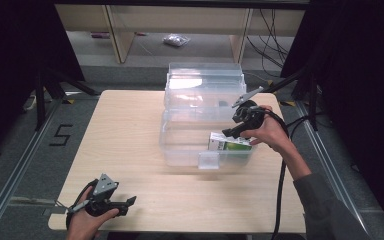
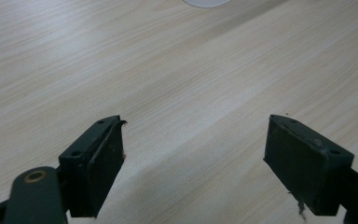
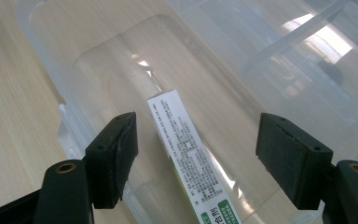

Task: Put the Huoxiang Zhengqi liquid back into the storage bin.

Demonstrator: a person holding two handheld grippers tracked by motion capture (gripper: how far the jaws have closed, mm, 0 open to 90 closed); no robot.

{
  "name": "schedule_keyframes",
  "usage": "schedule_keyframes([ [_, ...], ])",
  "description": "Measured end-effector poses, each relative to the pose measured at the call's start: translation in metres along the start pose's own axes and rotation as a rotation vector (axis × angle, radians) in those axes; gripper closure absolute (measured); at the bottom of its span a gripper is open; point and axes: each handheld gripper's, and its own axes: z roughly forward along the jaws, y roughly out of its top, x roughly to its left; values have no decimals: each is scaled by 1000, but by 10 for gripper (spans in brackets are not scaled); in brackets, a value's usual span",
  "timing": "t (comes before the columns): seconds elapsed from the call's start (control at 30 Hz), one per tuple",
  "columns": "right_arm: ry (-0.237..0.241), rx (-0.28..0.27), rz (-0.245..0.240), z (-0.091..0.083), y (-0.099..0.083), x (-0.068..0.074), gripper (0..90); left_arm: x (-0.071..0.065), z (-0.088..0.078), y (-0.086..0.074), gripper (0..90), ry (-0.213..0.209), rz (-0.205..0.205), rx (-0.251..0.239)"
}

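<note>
- count: one clear plastic bin (image 1: 180,145) with its lid (image 1: 204,85) standing open at the far side, one white-and-green carton (image 1: 228,144), and two hand-held grippers on or above one wooden surface (image 1: 125,135).
- your right hand-held gripper (image 1: 234,131) hangs over the right part of the bin, pointing down at the carton. in the right gripper view its jaws stand well apart on either side of the carton (image 3: 186,156); the pads press on nothing.
- your left hand-held gripper (image 1: 126,202) sits at the near left corner of the surface, well apart from the bin. in the left gripper view its jaws are spread wide over bare wood (image 2: 177,84), with nothing between them.
- the carton is a long, narrow box, white with small dark print along one face and green at one end. it lies inside the bin against the near right wall.
- the bin is transparent, so the wood grain shows through its floor (image 3: 121,65).
</note>
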Motion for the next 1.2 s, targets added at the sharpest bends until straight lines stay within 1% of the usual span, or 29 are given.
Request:
schedule_keyframes([
  [0.03,8,-24,-27,-2,0,-2,307,0,0,0,190,-1,0,0],
  [0.07,-1,-35,-8,-4,-1,0,308,0,0,0,190,-1,0,0],
  [0.1,8,-57,16,-4,-2,2,309,-1,1,0,190,-3,-7,-7],
  [0.17,3,-83,-7,-5,-4,2,309,-1,2,-1,190,1,-10,-16],
  [0.2,5,-71,17,-8,-5,4,309,-1,1,0,190,1,-9,-13],
  [0.27,8,-84,3,-9,-7,4,308,0,0,0,190,0,1,-1],
  [0.3,-1,-101,8,-8,-8,6,308,0,1,0,190,-1,-12,-12],
  [0.33,5,-88,9,-11,-8,6,308,1,0,0,190,11,1,-1],
  [0.37,1,-107,0,-11,-10,7,309,1,0,0,190,10,8,5],
  [0.4,14,-106,17,-12,-10,9,308,1,0,0,190,9,1,-1],
  [0.43,-2,-115,16,-12,-12,10,308,1,0,0,190,7,1,-1],
  [0.47,13,-101,17,-14,-12,11,309,0,1,0,190,6,-2,-4],
  [0.5,1,-116,16,-13,-14,13,307,0,0,0,190,2,3,-3],
  [0.53,26,-95,27,-15,-14,14,307,0,0,0,190,1,-1,-7],
  [0.57,22,-120,-1,-13,-15,15,307,0,0,0,190,1,0,-7],
  [0.6,32,-102,16,-15,-16,17,307,0,0,0,190,3,-1,-5],
  [0.67,35,-113,-11,-15,-18,17,307,0,0,0,190,3,-2,-11],
  [0.7,20,-116,-8,-15,-20,17,307,0,0,0,190,2,0,-7],
  [0.73,38,-107,0,-16,-21,18,307,0,0,0,190,1,1,0],
  [0.77,36,-111,-1,-15,-22,18,307,0,1,0,190,1,-7,-9],
  [0.83,42,-119,33,-15,-24,20,307,0,1,0,190,1,-9,-10],
  [0.87,29,-127,13,-15,-24,18,307,0,1,0,190,2,-10,-10],
  [0.9,39,-113,16,-16,-25,19,307,1,0,0,190,13,7,2],
  [0.93,43,-115,21,-16,-26,19,306,2,0,0,190,15,9,4],
  [1.0,45,-130,12,-14,-27,19,304,0,0,0,190,2,0,-6],
  [1.03,52,-117,37,-15,-28,21,304,0,0,0,190,1,5,-10],
  [1.1,58,-124,33,-15,-29,21,302,-1,1,0,190,4,-7,-23],
  [1.13,66,-125,43,-16,-30,22,302,-1,0,0,190,5,3,-11],
  [1.2,64,-147,42,-15,-31,24,298,0,0,0,190,3,1,-10],
])
